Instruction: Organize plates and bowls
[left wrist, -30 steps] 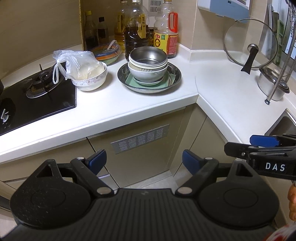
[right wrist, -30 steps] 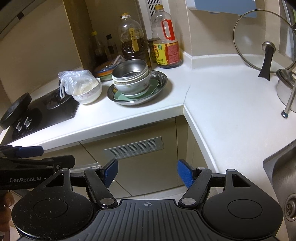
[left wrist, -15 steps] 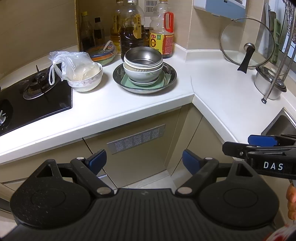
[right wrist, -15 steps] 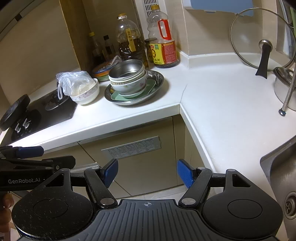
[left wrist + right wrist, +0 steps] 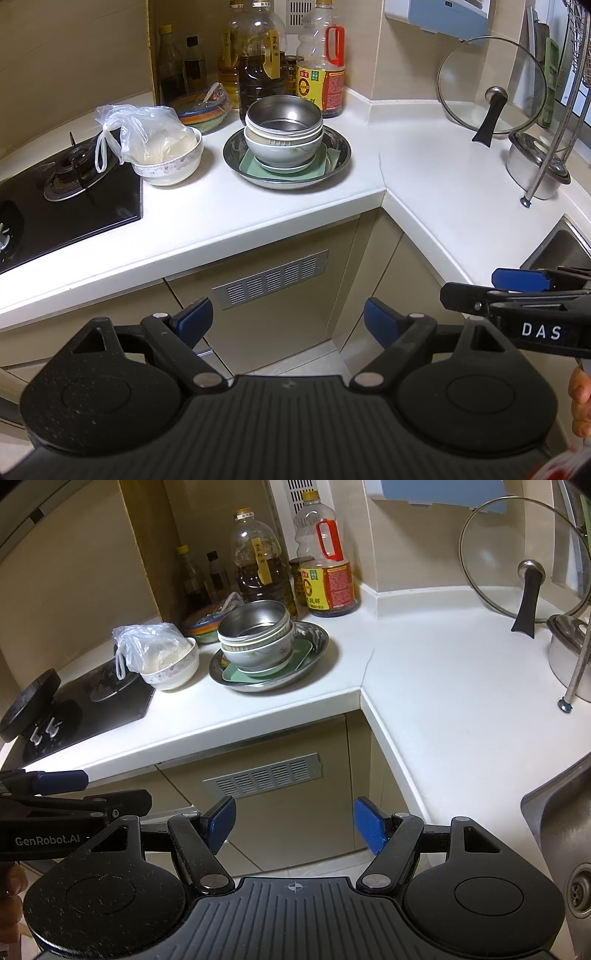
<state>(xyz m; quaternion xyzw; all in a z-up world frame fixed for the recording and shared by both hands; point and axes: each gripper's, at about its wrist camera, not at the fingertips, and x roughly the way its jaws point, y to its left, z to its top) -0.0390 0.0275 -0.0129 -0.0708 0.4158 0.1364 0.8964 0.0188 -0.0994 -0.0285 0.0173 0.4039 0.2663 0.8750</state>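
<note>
A stack of bowls (image 5: 282,134) (image 5: 256,638), steel on top and ceramic below, sits on a green square plate (image 5: 330,160) inside a round steel tray (image 5: 341,147) (image 5: 317,642) on the white counter. A white flowered bowl (image 5: 170,166) (image 5: 173,668) holding a plastic bag stands to its left. My left gripper (image 5: 288,317) is open and empty, low in front of the cabinet. My right gripper (image 5: 293,821) is open and empty too, also below the counter edge. Each gripper shows at the side of the other's view.
A black gas hob (image 5: 62,195) lies at the left. Oil and sauce bottles (image 5: 319,74) stand at the back wall with a colourful bowl (image 5: 203,110). A glass lid (image 5: 491,85), a steel pot (image 5: 532,162) and a sink (image 5: 565,834) are at the right.
Both grippers have drawn slightly back and shifted, so the dishes sit a little farther off in the views. Both stay open and empty.
</note>
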